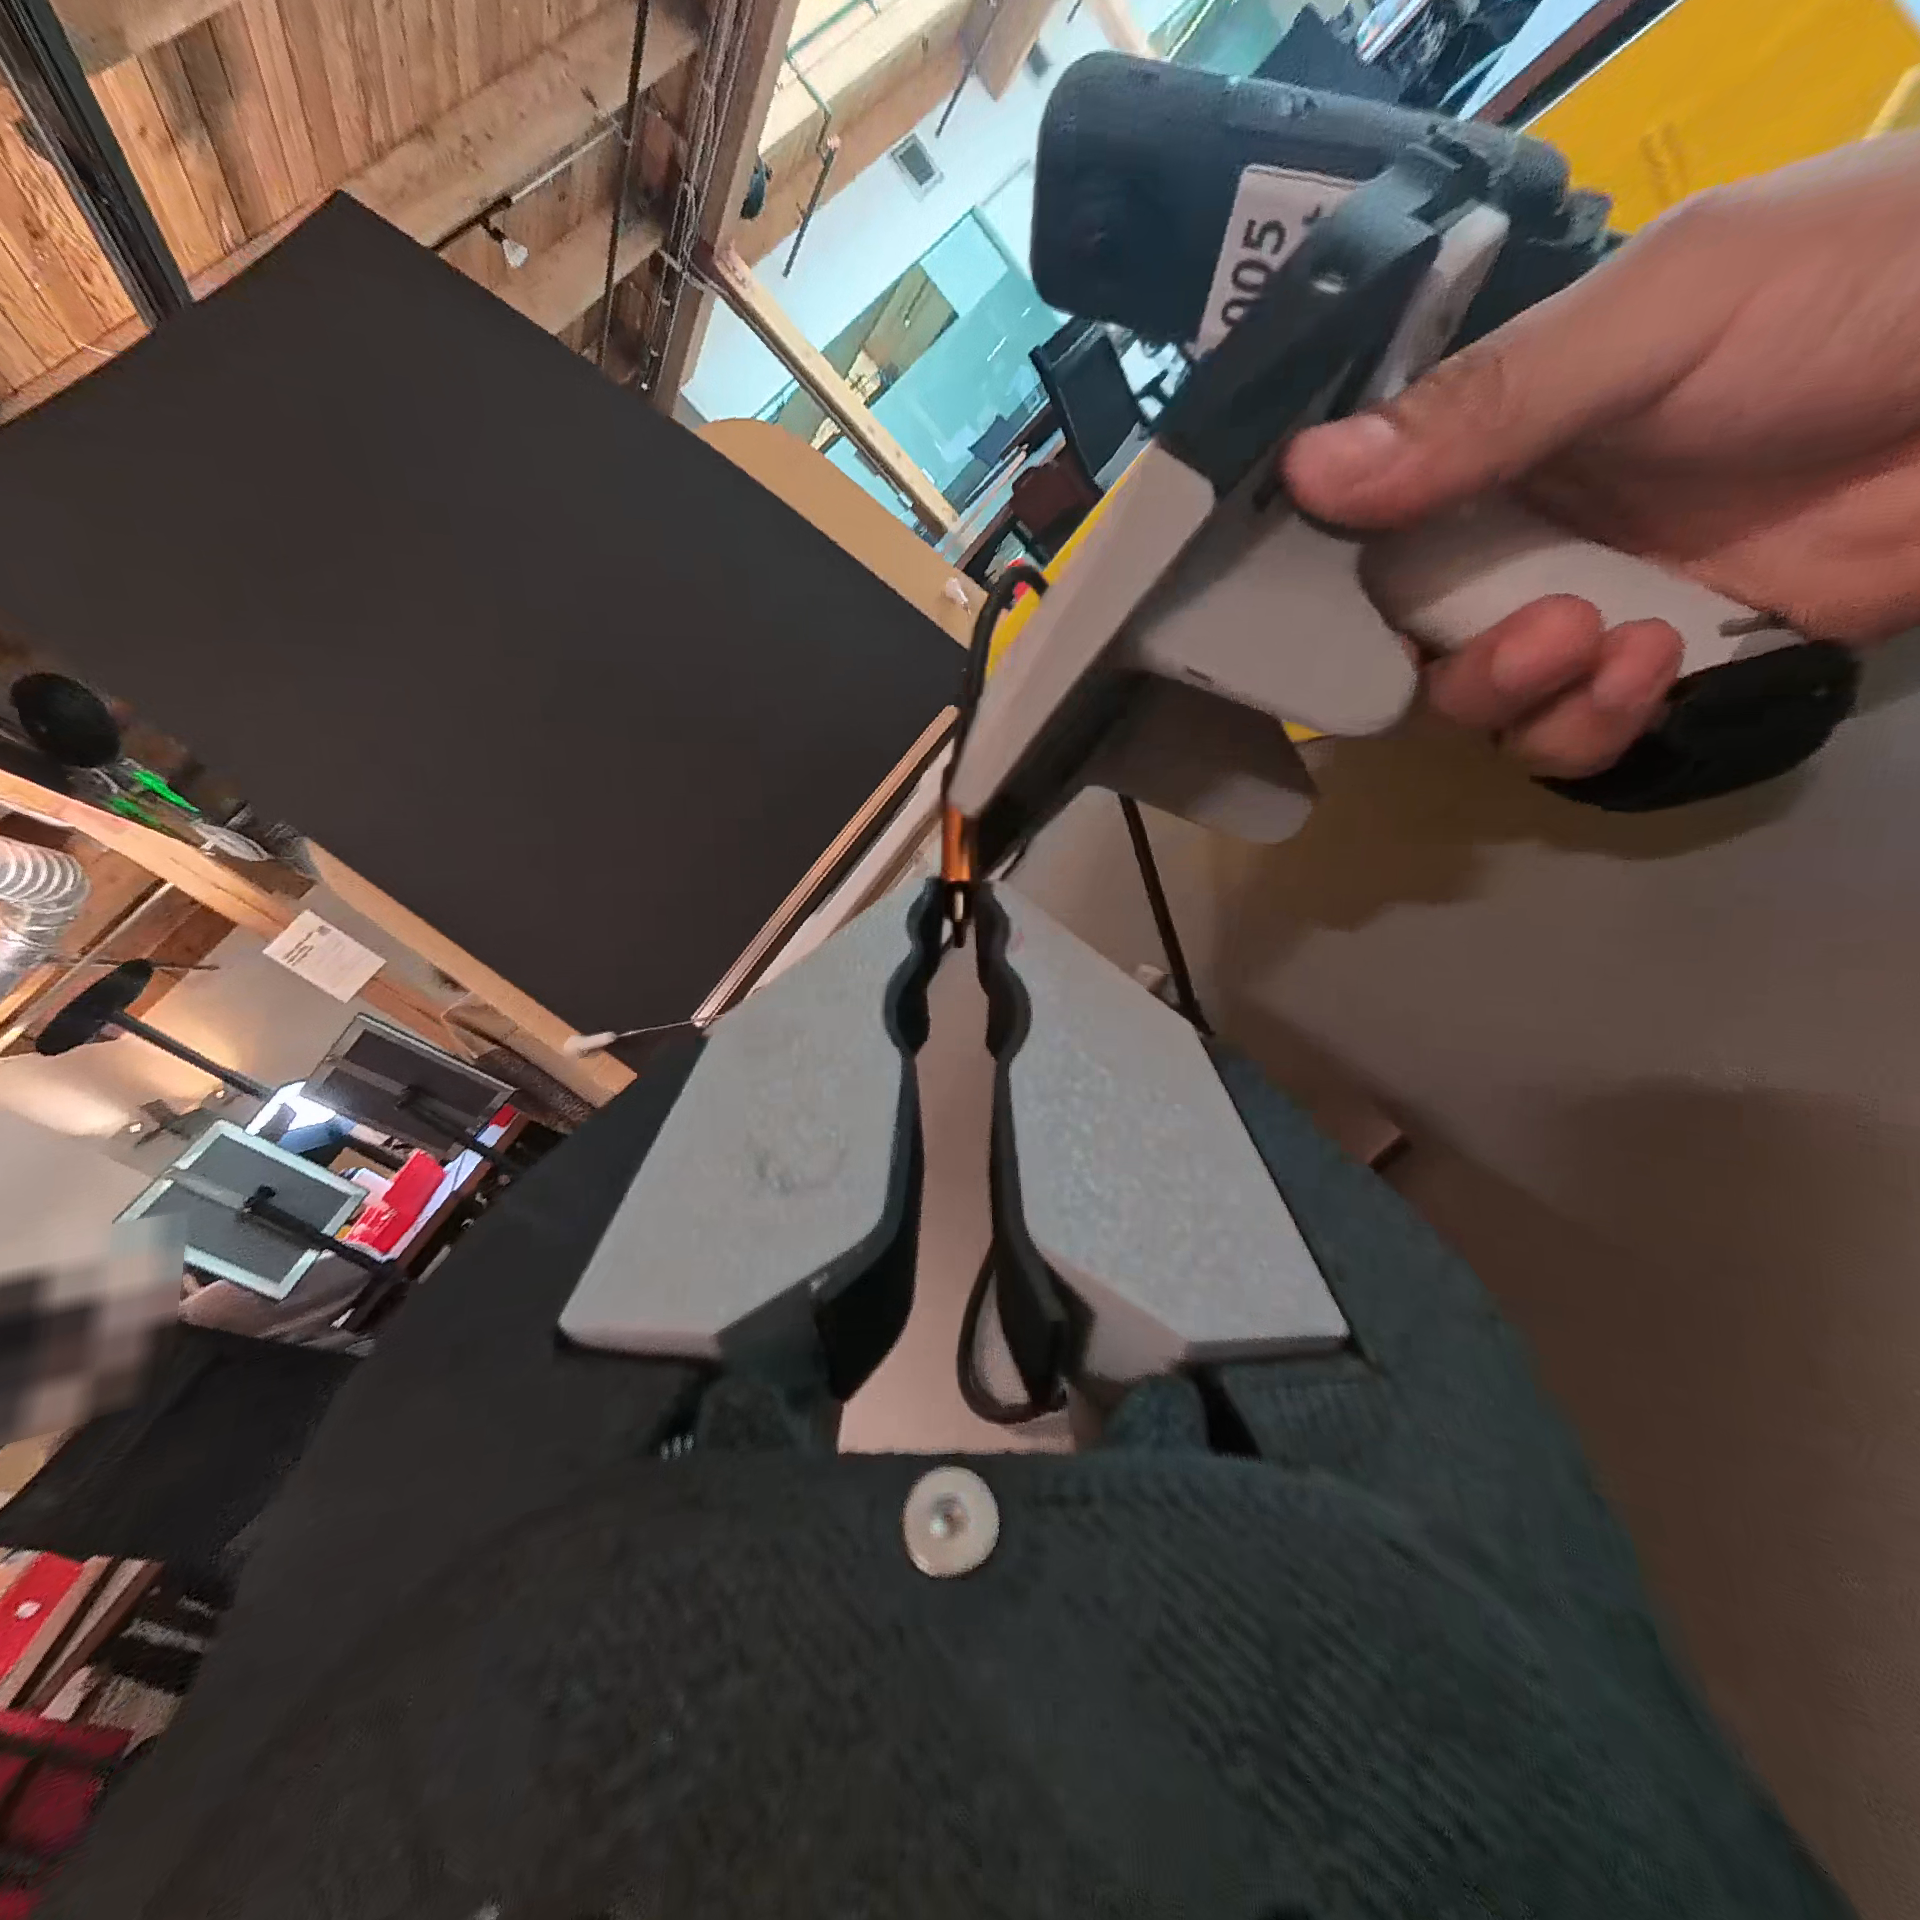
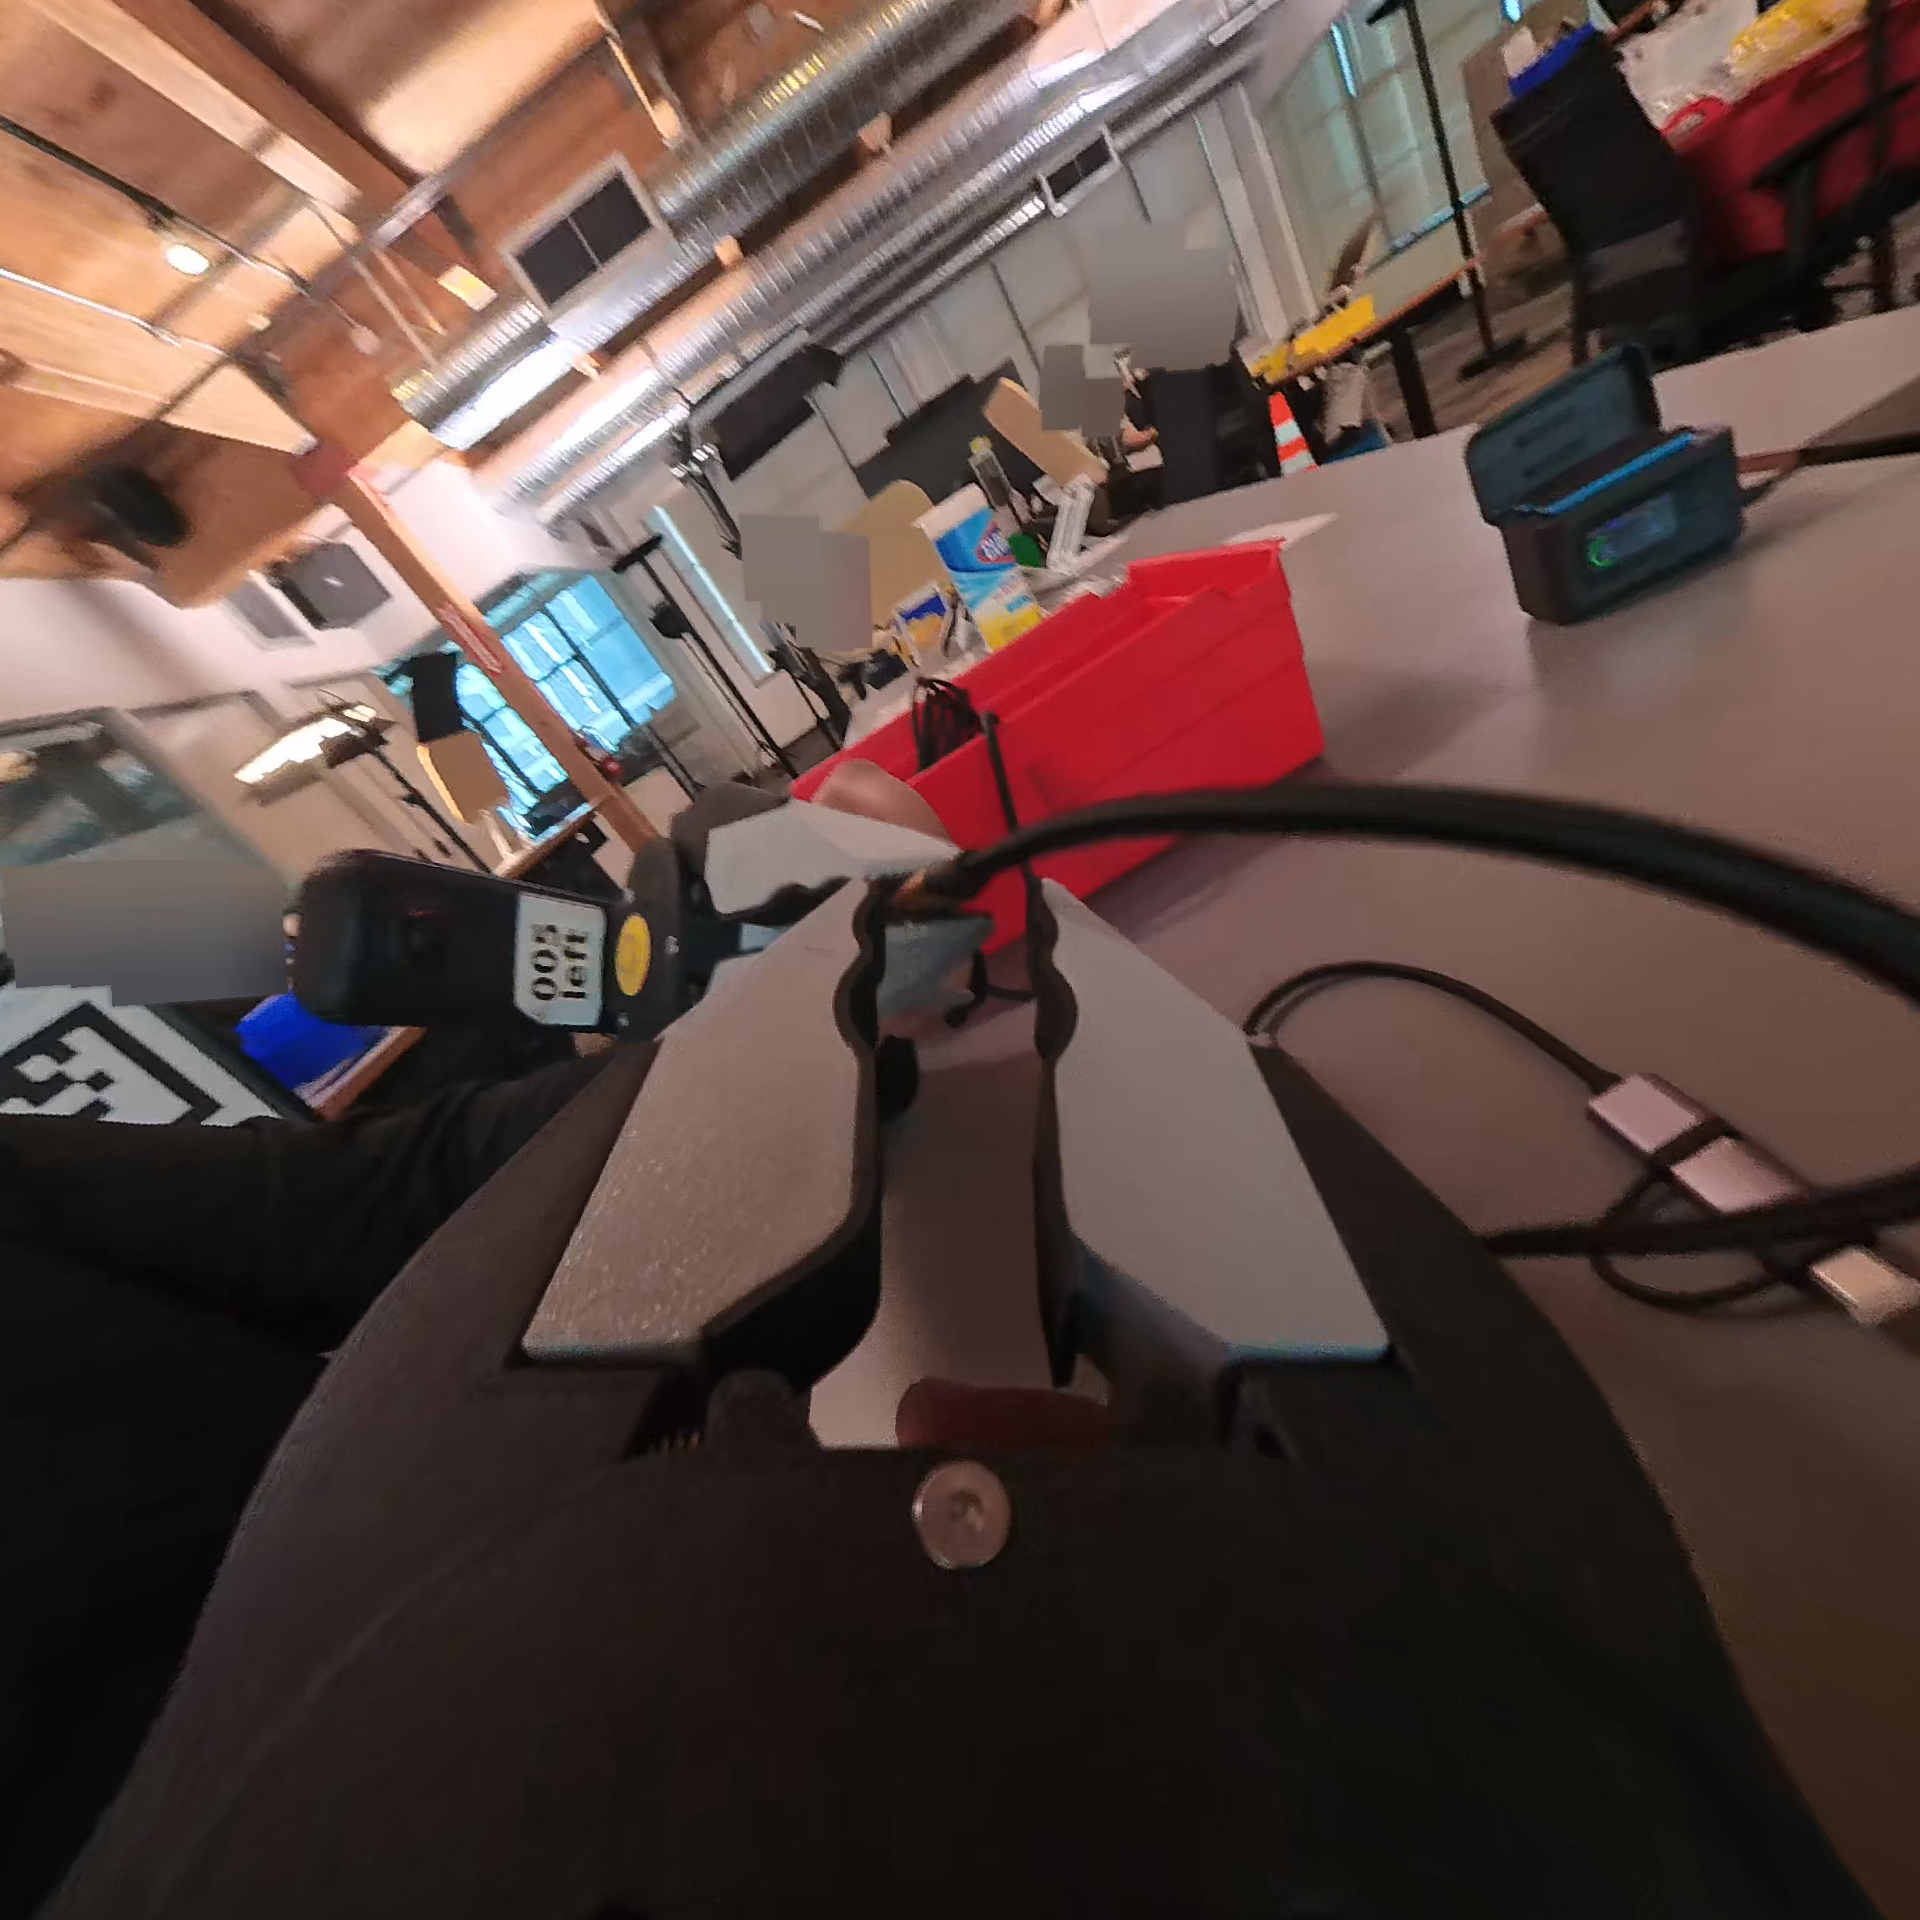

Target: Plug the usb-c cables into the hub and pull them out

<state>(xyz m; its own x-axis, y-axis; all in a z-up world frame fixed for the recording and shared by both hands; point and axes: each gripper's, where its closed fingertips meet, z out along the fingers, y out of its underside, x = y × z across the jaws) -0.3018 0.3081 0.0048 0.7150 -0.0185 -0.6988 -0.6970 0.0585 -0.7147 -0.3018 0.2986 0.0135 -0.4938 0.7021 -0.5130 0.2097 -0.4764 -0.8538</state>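
While both my tongs meet above table (image 2: 1558,727), left gripper (image 1: 954,914) pinches cable (image 1: 977,1340); right gripper (image 2: 951,940) narrow, grip unclear. Hub (image 2: 1704,1174) beside, already cabled; this cable not plugged yet.

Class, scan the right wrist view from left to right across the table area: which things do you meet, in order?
Left gripper with its black camera → red bin → black case with a lit screen. On the table, low at the right edge, lie the silver adapters with their cables.
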